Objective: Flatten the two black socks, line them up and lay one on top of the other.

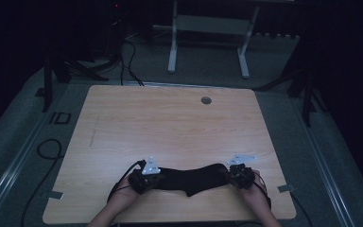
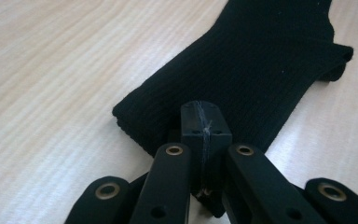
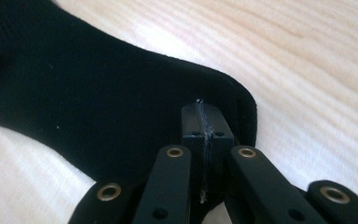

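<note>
Seen from the high view: dim room, grey floor (image 1: 23,137), white frame legs (image 1: 172,47) beyond the far edge, dark cables (image 1: 47,149) at left. Light wood-grain desk (image 1: 170,123) with a small round grommet (image 1: 206,100) far ahead of both tools. Black sock (image 1: 191,178) stretched flat along the near edge, between the left hand-held gripper (image 1: 153,178) and the right hand-held gripper (image 1: 230,174), one at each end.

Closer in the left gripper view: ribbed knit of the sock (image 2: 242,70), cuff end bunched right at the left hand-held gripper (image 2: 204,119), jaws pressed together, apparently pinching the cuff edge.

Right gripper view: smooth rounded toe end (image 3: 121,93) under the right hand-held gripper (image 3: 204,121), jaws likewise pressed together on the fabric.
</note>
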